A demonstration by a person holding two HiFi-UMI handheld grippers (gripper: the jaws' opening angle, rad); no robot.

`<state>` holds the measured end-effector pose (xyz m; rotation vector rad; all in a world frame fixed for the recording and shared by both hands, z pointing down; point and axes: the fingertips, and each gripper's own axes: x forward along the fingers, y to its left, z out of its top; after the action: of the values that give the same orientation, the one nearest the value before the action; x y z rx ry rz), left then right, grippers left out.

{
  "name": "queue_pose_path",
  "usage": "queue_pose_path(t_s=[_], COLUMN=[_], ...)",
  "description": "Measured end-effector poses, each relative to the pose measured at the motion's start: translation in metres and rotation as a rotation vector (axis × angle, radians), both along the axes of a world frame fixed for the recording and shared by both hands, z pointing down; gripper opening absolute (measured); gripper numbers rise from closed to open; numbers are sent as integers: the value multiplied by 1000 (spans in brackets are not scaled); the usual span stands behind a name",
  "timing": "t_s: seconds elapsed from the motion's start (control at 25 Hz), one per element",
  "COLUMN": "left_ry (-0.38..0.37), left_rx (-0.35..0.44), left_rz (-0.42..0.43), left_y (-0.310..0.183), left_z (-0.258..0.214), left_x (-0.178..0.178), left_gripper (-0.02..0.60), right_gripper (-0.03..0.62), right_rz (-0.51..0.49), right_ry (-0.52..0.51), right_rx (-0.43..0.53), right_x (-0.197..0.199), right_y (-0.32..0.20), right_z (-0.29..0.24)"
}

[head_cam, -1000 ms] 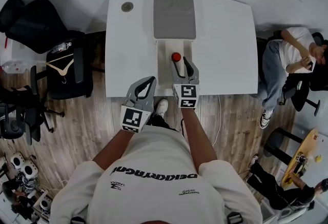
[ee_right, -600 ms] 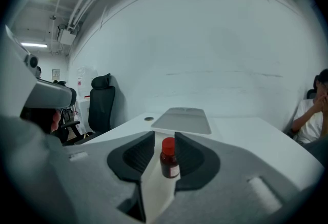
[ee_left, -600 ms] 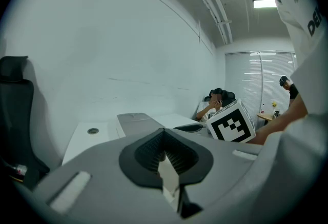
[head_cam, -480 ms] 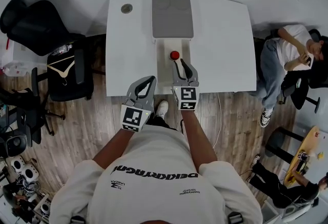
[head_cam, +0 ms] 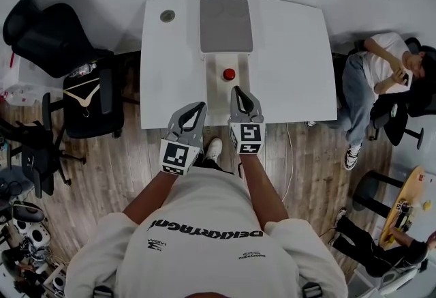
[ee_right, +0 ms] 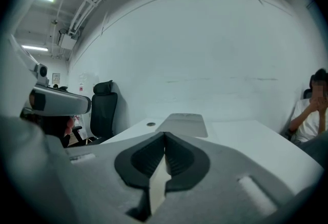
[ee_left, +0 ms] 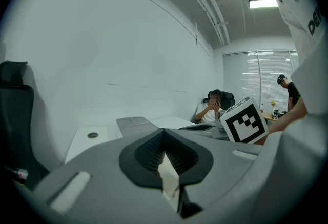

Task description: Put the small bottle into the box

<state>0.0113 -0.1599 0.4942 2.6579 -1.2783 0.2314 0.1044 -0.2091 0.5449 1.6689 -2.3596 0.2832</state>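
The small bottle (head_cam: 229,74), seen from above as a red cap, stands inside the open white box (head_cam: 219,92) at the table's near middle. The box's grey lid (head_cam: 225,24) lies flat behind it and also shows as the grey lid (ee_right: 183,124) ahead in the right gripper view. My right gripper (head_cam: 236,89) is shut and empty, its tips just short of the bottle over the box's near end. My left gripper (head_cam: 203,105) is shut on nothing, level with the table's near edge, left of the box. In each gripper view the ribbed pads meet with nothing between them.
The white table (head_cam: 293,58) has a round grommet (head_cam: 167,16) at its far left. Black office chairs (head_cam: 41,31) and a chair with a hanger (head_cam: 87,93) stand to the left. A person (head_cam: 381,71) sits at the right of the table.
My right gripper's jaws have closed from wide open to shut and drawn back a little from the bottle, which stays in the box. The left gripper has held still.
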Motion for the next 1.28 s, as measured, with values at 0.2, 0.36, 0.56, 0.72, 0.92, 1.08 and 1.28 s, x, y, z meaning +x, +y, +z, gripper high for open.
queue_pose_path(t_s=[0.2,0.36,0.56,0.72,0.92,1.08,1.28], left_ry=[0,-5,-11,-12,-20,-22,-22], left_rx=[9,14,26,37,41,47,52], left_rz=[5,12,18,12,17,18,20], left_y=[4,7,7,8,11,11,13], left_z=[-4,-6,-9,-13,-14,-17,-19], left_x=[2,6,6,5,5,3,3], left_gripper=[8,8,8,8,8,8,8], right_gripper=[-8,-8,-8,-8,-8,-6,-6], right_rz=[-5,-7,-31,-43,-54,-66,-74], right_ry=[-11,-30,-35,-48,-62,-79,-84], right_rx=[14,22,26,36,47,52,58], right_x=[-1,1,-2,-5,-10,-14,-15], right_y=[12,20,31,40,46,48,54], right_z=[-10,-19,-26,-32,-40,-46,-49])
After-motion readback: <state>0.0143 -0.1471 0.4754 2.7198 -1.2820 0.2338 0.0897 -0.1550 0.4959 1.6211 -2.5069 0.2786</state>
